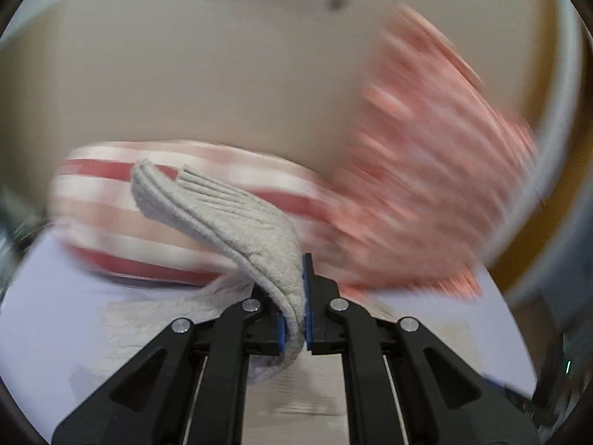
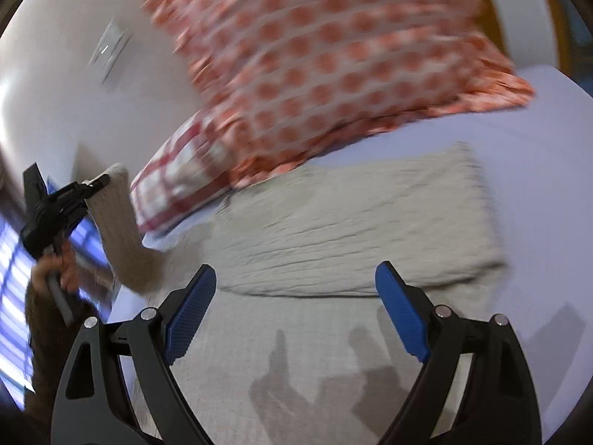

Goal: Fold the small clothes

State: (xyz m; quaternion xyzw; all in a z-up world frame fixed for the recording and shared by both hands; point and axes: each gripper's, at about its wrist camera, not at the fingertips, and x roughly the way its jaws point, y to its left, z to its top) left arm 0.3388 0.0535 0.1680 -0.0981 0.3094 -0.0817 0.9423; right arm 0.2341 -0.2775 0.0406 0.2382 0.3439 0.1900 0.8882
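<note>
One fold seems under way: left gripper (image 1: 295,307) pinches the grey knit garment's (image 2: 333,230) lifted edge, right gripper (image 2: 292,315) wide open, empty; next, carry that edge rightward across.

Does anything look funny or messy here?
Nothing is spilled or torn. The left gripper pinches one end of the grey knit garment, lifting it off the bed. The right gripper is open, empty.

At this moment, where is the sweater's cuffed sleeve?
The cuffed sleeve is pinched in the left gripper, lifted left of the sweater body, in front of the red checked pillow.
</note>
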